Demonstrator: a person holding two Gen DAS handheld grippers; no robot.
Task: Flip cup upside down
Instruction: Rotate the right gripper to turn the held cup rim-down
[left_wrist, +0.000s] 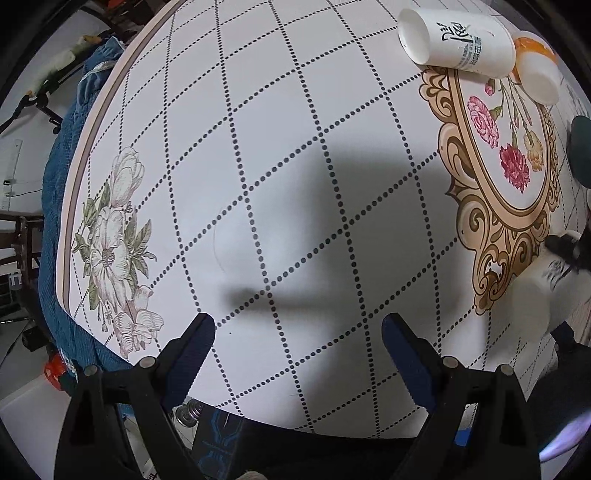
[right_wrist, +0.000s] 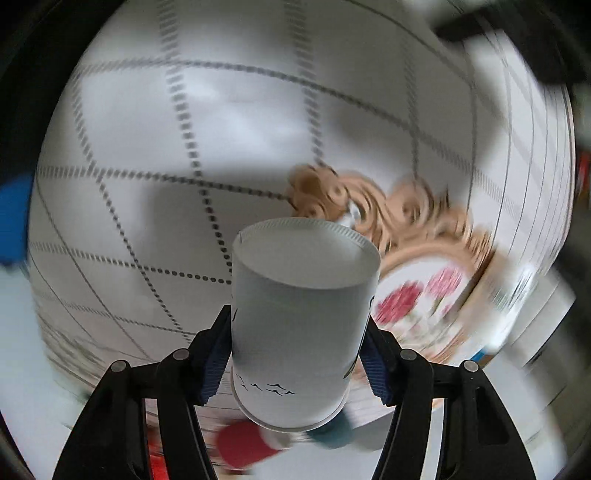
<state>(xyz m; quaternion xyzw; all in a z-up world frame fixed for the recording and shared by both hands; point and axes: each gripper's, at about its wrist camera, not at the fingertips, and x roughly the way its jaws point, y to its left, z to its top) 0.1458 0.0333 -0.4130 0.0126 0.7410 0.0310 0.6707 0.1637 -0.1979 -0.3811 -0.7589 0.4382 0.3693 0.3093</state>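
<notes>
The white paper cup fills the middle of the right wrist view, clamped between the two blue-padded fingers of the right gripper, which press its wall from 9 and 3 o'clock. Its flat base faces away from the camera toward 12 o'clock, while the rolled rim sits low at 6 o'clock, close to the gripper body; a small print of black birds runs along the wall just above that rim. The cup is held in the air over the table, whose dotted grid and gold-framed flower medallion smear with motion blur behind it, the medallion lying at about 3 o'clock from the cup. A blurred red object and a teal one show under the rim, too soft to identify. The left wrist view shows what that one hides: sharp tabletop, a pale printed flower spray at 9 o'clock, and a second white cup lying on its side at 1 o'clock, mouth open toward 9 o'clock, with an orange-and-white container touching it on the 3 o'clock side. The held cup appears there only as a blurred white shape at 4 o'clock, at the medallion's lower edge. The left gripper hangs over bare grid with its jaws spread wide and nothing between them, its shadow falling on the cloth at the centre.
</notes>
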